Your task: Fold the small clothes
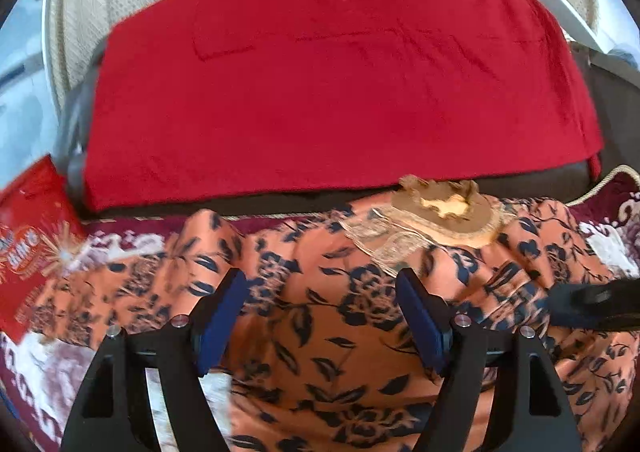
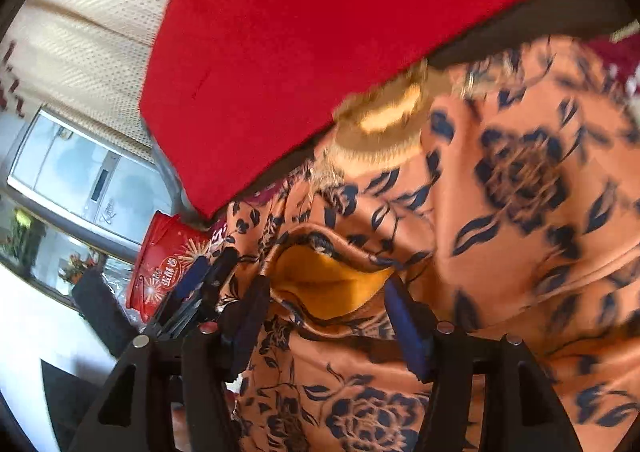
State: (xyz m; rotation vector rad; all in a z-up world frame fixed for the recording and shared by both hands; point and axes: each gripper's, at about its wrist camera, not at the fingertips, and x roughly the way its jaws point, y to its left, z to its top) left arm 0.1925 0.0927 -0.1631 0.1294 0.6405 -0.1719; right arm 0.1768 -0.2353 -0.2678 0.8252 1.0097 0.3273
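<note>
Orange floral garment (image 1: 340, 316), printed with dark blue roses, lies spread and rumpled on a maroon patterned rug (image 1: 608, 236), its embroidered gold neckline (image 1: 436, 212) toward the rug's far edge, where a bench draped in a red cloth (image 1: 328, 84) begins. The left gripper (image 1: 324, 316) hovers just above the cloth with its jaws wide apart and empty. The right gripper (image 2: 328, 316) also has its jaws apart; between them sits an opening of the garment (image 2: 332, 284), possibly a sleeve cuff, showing yellow lining, but no fabric is pinched.

Judged risks: the fabric looks smooth and slippery, so a shallow bite on the opening's rim could slide off. Closing on one layer only would pull the lining out instead of carrying the whole fold. The existing wrinkles, if not smoothed, would be trapped in the crease. The stiff embroidered neckline may resist folding flat.

Containers: a red printed tub (image 2: 168, 264) stands by the rug's left edge, just beside the garment; its contents cannot be seen in either view.
</note>
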